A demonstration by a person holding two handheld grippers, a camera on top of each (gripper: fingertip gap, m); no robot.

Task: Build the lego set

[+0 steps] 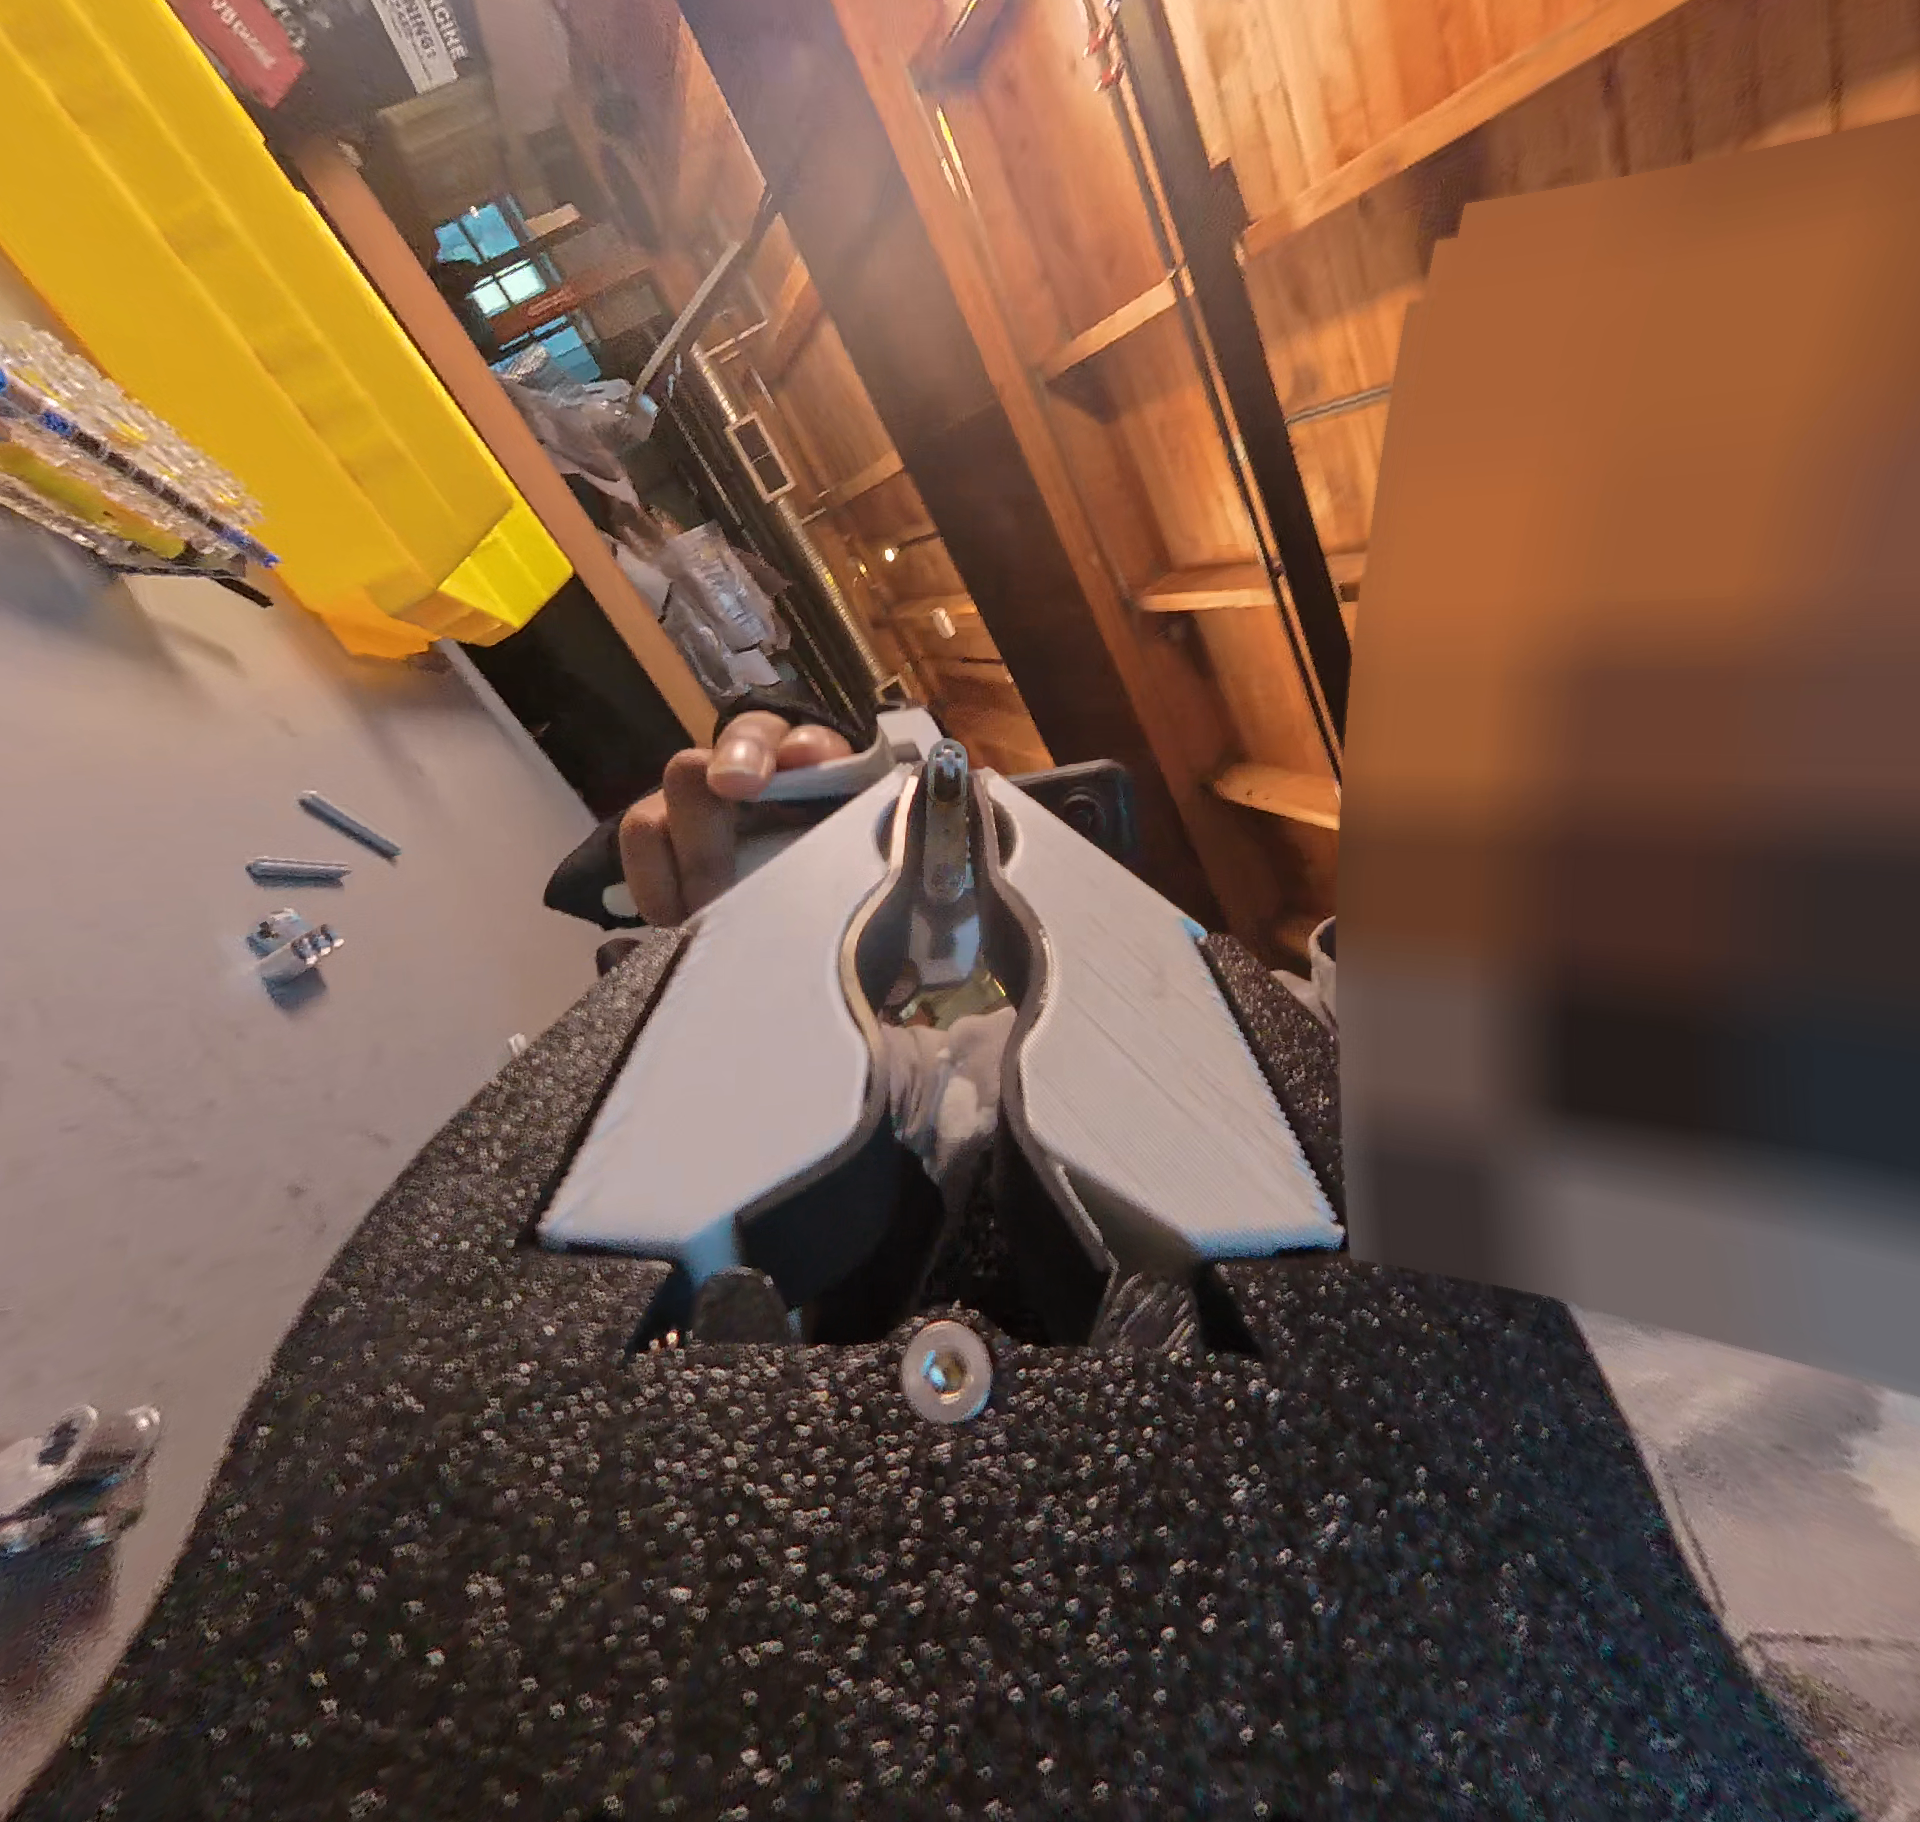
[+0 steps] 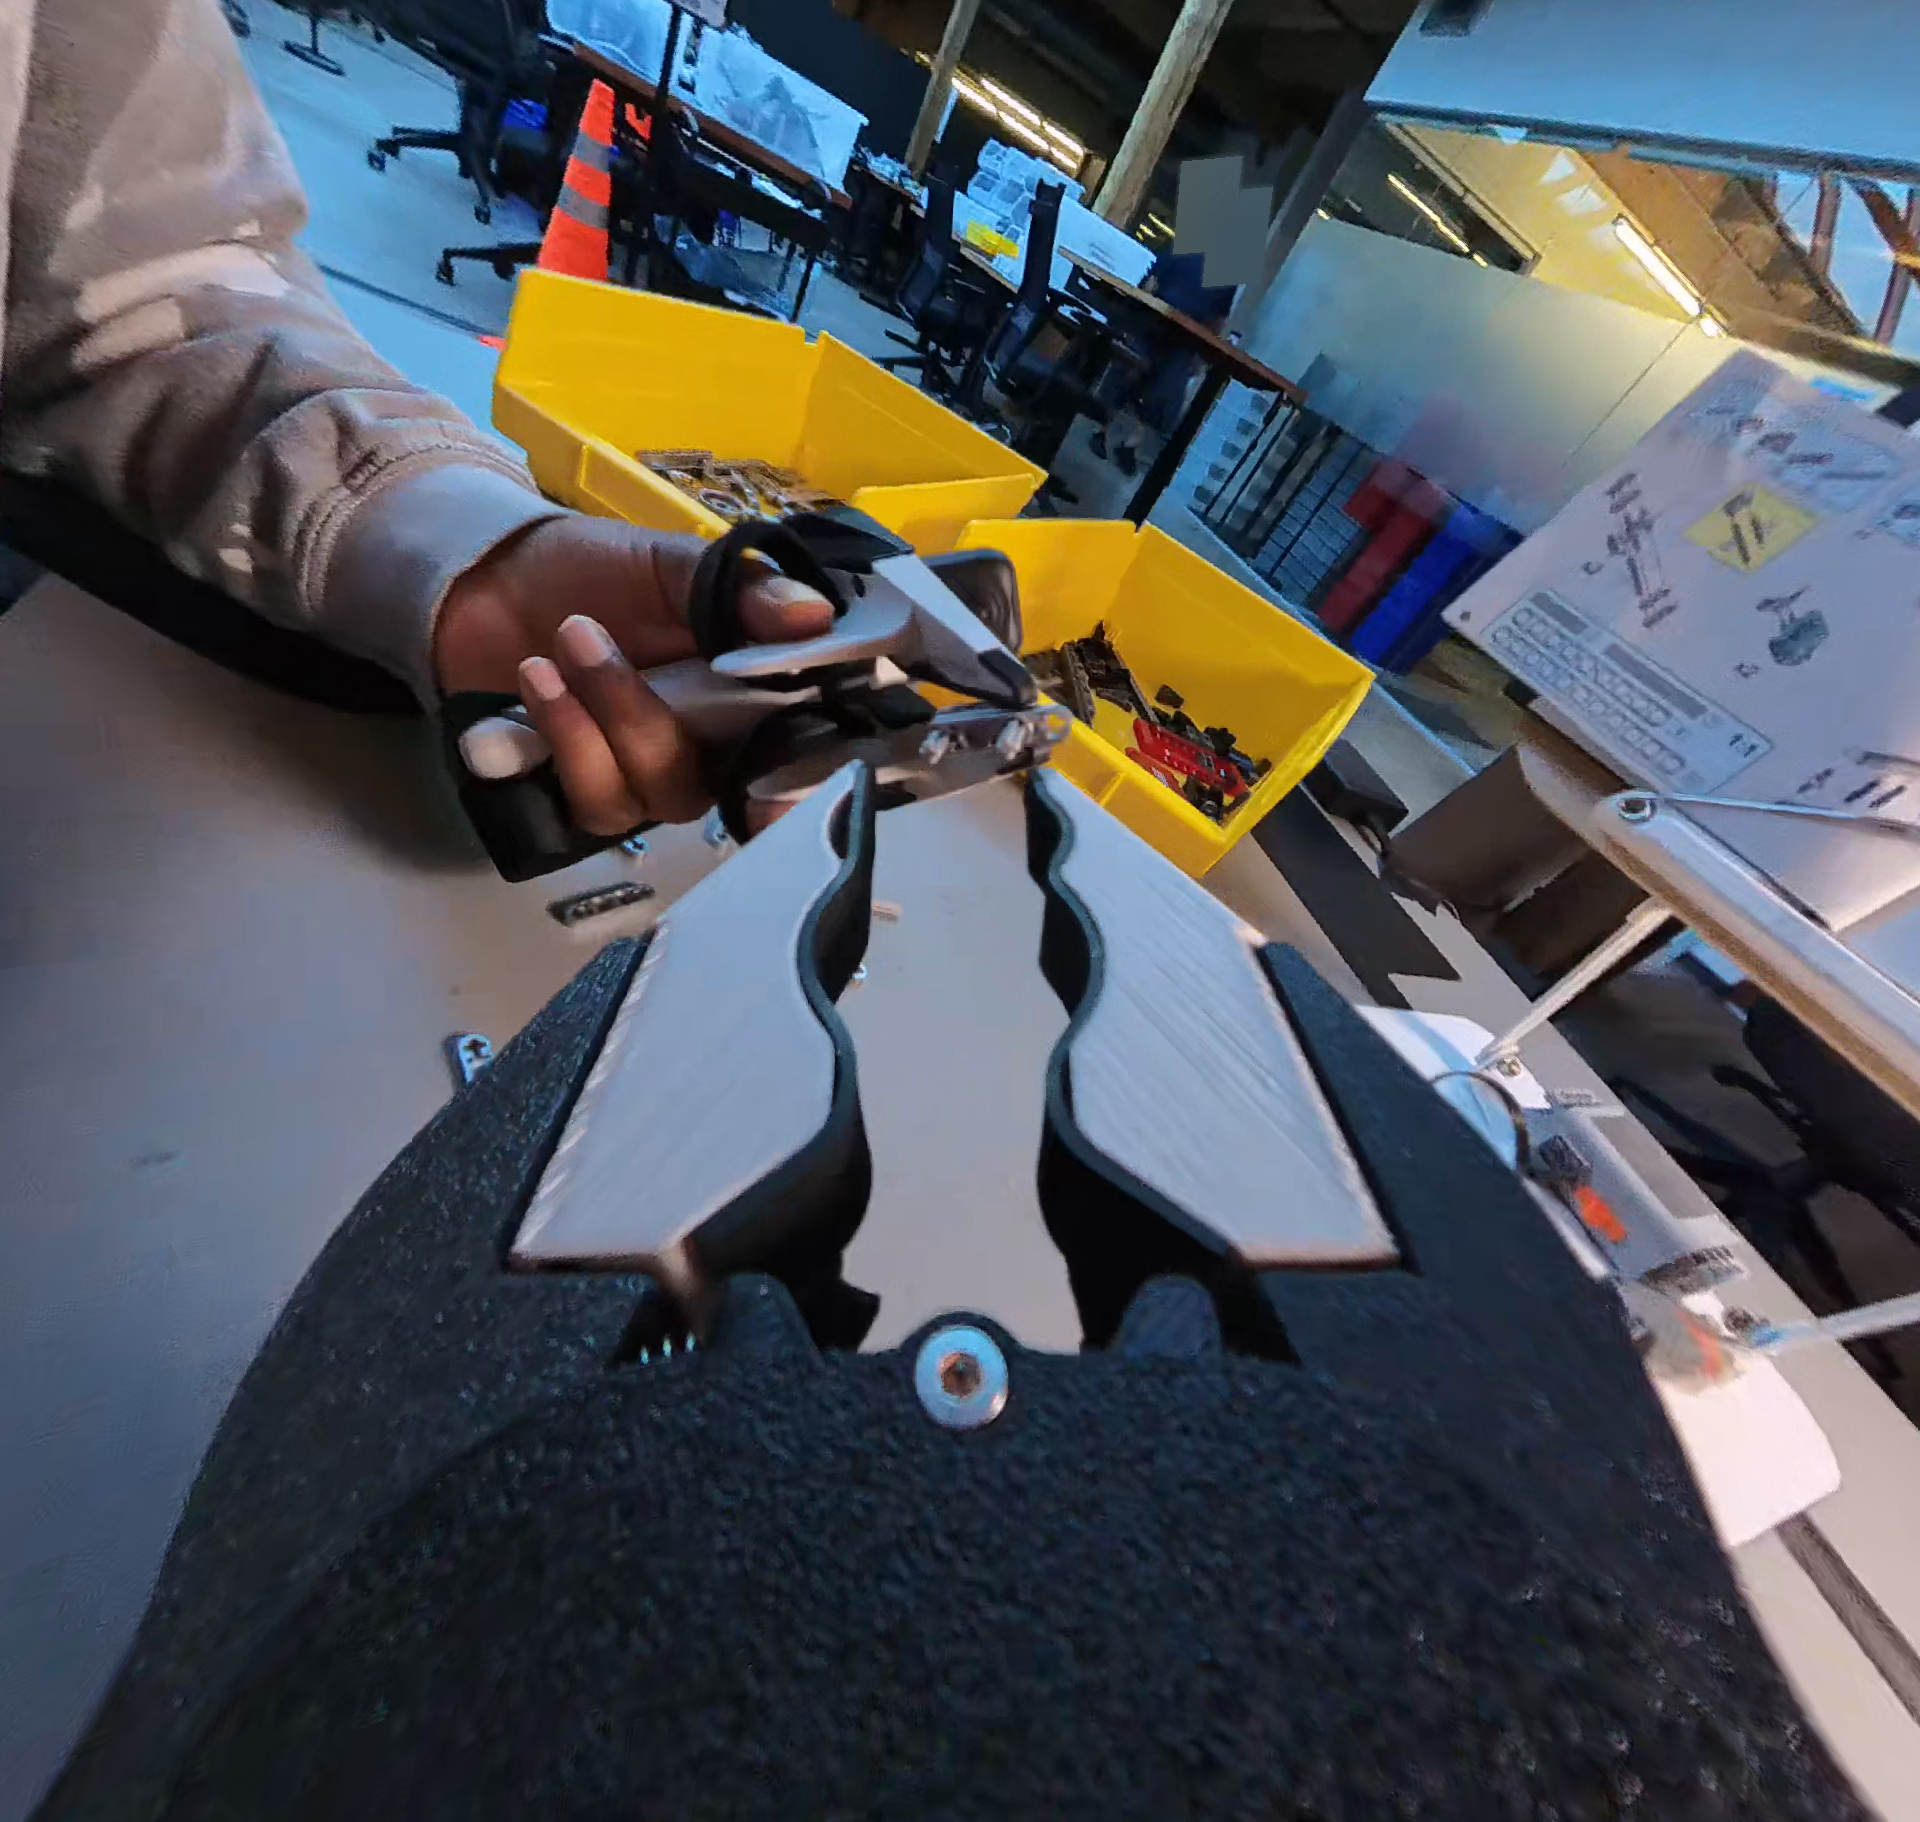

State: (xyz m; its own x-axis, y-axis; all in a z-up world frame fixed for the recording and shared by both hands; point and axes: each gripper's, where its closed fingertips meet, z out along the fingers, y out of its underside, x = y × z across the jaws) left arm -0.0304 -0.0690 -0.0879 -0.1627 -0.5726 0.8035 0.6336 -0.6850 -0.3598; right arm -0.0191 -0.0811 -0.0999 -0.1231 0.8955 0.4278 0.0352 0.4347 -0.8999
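My left gripper (image 1: 943, 785) is shut on a small grey building-toy beam (image 1: 940, 858) with pins that stands up between its jaws. In the right wrist view the left gripper (image 2: 992, 697) is held by a hand (image 2: 613, 671), and the grey beam (image 2: 987, 738) sticks out sideways from its tips. My right gripper (image 2: 945, 796) is open and empty. Its fingertips sit just below and either side of that beam, without touching it. The hand on the right gripper (image 1: 717, 816) shows behind the beam in the left wrist view.
Two yellow bins, one (image 2: 665, 390) with brownish parts and one (image 2: 1226, 629) with dark and red parts, stand on the grey table (image 2: 208, 993). A printed sheet on a stand (image 2: 1704, 609) is at the right. Loose grey pins (image 1: 348, 825) and a small grey part (image 1: 291, 946) lie on the table. The tips of both grippers are at nearly the same place.
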